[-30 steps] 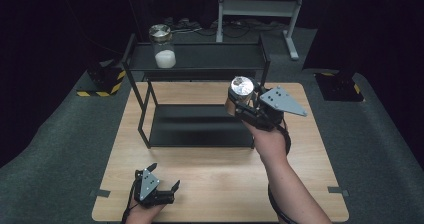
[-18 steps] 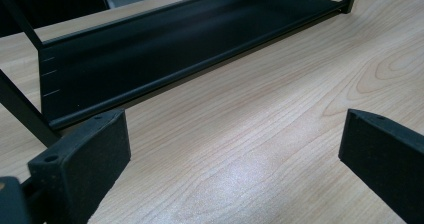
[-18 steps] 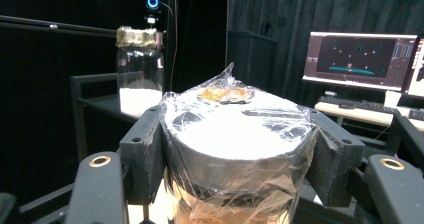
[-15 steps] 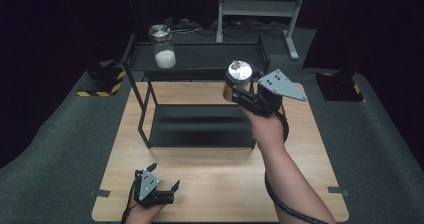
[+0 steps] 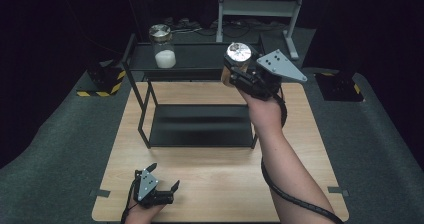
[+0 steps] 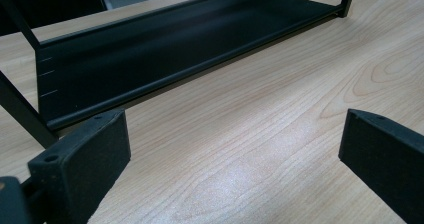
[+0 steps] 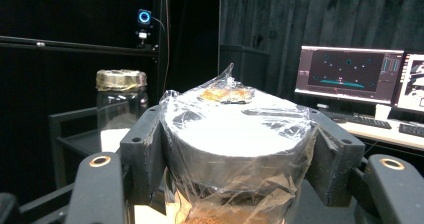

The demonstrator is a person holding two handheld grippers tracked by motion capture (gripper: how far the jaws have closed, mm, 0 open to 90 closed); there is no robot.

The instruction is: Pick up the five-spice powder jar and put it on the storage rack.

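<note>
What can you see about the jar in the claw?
The jar is clear glass with a grey round lid wrapped in crinkly plastic film. Something brownish sits inside at the bottom. It stands upright, held in the air beside the top shelf of the black rack. The right claw squeezes it from both sides, just under the lid.

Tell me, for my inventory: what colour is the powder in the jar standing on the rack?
White, at the jar's bottom; clearest in the high view.

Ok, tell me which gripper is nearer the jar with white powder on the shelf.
Right. The right gripper hangs just beside the jar; the left gripper sits low at the table's near edge.
</note>
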